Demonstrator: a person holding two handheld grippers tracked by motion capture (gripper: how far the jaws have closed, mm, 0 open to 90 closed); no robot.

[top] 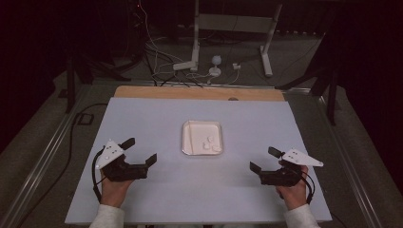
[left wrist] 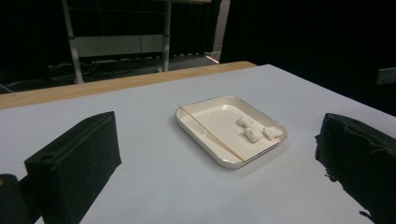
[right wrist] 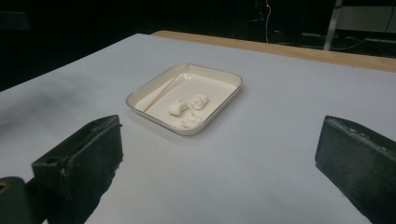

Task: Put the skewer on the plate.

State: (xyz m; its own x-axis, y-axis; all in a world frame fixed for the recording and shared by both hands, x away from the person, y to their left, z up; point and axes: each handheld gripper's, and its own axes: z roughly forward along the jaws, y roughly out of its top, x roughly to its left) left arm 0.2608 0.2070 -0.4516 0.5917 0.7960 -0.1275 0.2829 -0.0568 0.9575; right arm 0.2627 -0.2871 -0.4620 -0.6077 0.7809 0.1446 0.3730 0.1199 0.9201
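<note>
Nearest the person, at the table's (top: 142, 199) front edge, two hands come in from below, each with a gripper. The left gripper (top: 141, 151) sits at the left of the white sheet, its jaws spread wide with nothing between them; in the left gripper view the two black jaws stand far apart at the picture's sides and frame bare surface. The right gripper (top: 264, 159) sits at the right of the sheet, likewise released, jaws wide and empty, as the right gripper view shows. Both point inward toward the middle and lie well apart from each other. Between them and a little farther back is the tray (top: 186, 142), a shallow cream dish with rounded corners, at the sheet's centre, touched by neither gripper. In it lie three small white pieces (left wrist: 254, 129), clustered near its right front corner, and a thin stick (left wrist: 210, 133) lying along its left side. Beyond the tray the sheet ends at a wooden edge (top: 199, 93), then a dark floor with cables (top: 161, 66) and white stand legs (top: 266, 52).
</note>
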